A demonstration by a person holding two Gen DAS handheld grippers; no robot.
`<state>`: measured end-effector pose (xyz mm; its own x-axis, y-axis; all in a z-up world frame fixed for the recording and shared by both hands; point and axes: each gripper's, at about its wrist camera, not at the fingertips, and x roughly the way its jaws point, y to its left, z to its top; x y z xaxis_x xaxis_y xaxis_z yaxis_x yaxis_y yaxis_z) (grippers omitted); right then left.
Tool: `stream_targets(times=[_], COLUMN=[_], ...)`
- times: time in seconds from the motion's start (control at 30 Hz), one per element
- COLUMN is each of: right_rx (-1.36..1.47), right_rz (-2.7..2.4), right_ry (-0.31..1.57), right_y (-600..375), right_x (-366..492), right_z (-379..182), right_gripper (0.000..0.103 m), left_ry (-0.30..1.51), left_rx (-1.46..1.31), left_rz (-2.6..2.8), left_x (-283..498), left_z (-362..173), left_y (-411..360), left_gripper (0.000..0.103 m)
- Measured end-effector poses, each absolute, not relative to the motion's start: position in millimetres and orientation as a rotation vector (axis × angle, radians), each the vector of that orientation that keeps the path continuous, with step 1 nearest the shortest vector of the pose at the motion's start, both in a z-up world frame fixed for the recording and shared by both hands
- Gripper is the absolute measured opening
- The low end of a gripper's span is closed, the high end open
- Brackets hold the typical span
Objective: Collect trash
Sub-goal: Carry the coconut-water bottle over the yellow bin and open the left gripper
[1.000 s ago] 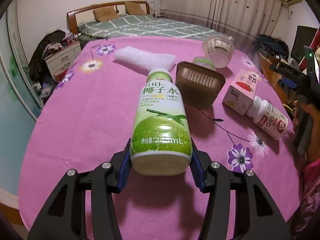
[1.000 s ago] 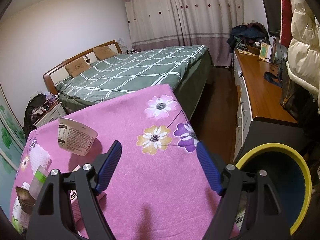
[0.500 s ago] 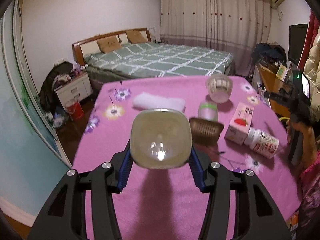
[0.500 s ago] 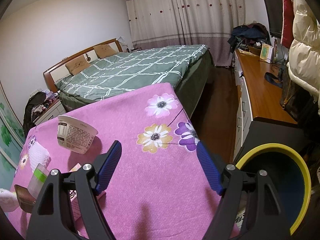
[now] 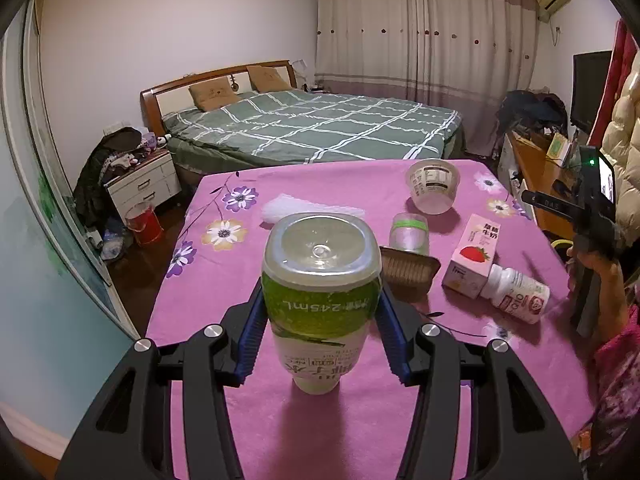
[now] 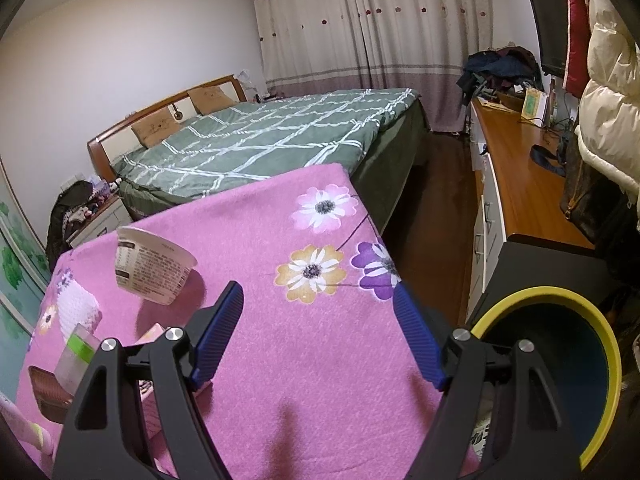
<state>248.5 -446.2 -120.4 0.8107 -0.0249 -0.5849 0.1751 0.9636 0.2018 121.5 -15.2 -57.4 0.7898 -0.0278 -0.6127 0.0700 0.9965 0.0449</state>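
left wrist view: pink floral tablecloth (image 5: 208, 280) covers the table, w/ a green-checked bed (image 5: 320, 128) beyond its far edge. right wrist view: yellow-rimmed bin (image 6: 560, 360) stands on the floor off the table's right edge, just beside the near right corner, dark inside.

left gripper (image 5: 320, 320) pinches a green coconut water bottle (image 5: 320, 292) betw its blue pads, above the near edge of the table. bottle is upside down: clear base faces the cam, cap end points down, label text reads inverted. can't tell if the cap touches the cloth.

right gripper (image 6: 316, 332) is spread wide w/ nothing betw the pads, over the right part of the table, bin near its right finger.

other trash on the cloth, left wrist view: white towel (image 5: 308, 210) twd the far edge, partly hidden behind the bottle. paper yogurt cup (image 5: 432, 192) on its side near the far right corner. brown plastic tray (image 5: 408, 272) mid-table, tilted, w/ a small clear cup w/ green band (image 5: 409, 234) just behind it. pink strawberry milk carton (image 5: 472, 264) lies near the right edge, touching a small white drink bottle (image 5: 516, 292) on its side at the carton's near end.
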Motion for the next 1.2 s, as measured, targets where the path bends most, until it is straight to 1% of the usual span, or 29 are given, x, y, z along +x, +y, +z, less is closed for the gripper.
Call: stream_targets(times=[0.2,0.43,0.6,0.77,0.97,1.2], right_rx=[0.273,0.24,0.21,0.243,0.277,0.32], right_rz=[-0.089,-0.133,-0.239,-0.356,-0.446,-0.489], right_ry=[0.606,0.572,0.543,0.535,0.536,0.546], right_y=[-458,-486,-517,-554,-586,-607], right_x=[225,170,115,54,-4,-29], right_z=[-104,-90,-85,-91,-97,-105], right_gripper=[0.073,0.073,0.073,0.073,0.073,0.073], left_ry=[0.613,0.579,0.542,0.524,0.564,0.693], left_rx=[0.093,0.118,0.158,0.166,0.167,0.199], left_rz=[-0.076,-0.198,-0.338,-0.528,-0.739,-0.874], left_x=[114,118,123,139,158,180], left_z=[-31,2,24,36,25,-30], left_y=[-24,-59,-109,-184,-289,-404], left_gripper=[0.051,0.051,0.051,0.051,0.051,0.051])
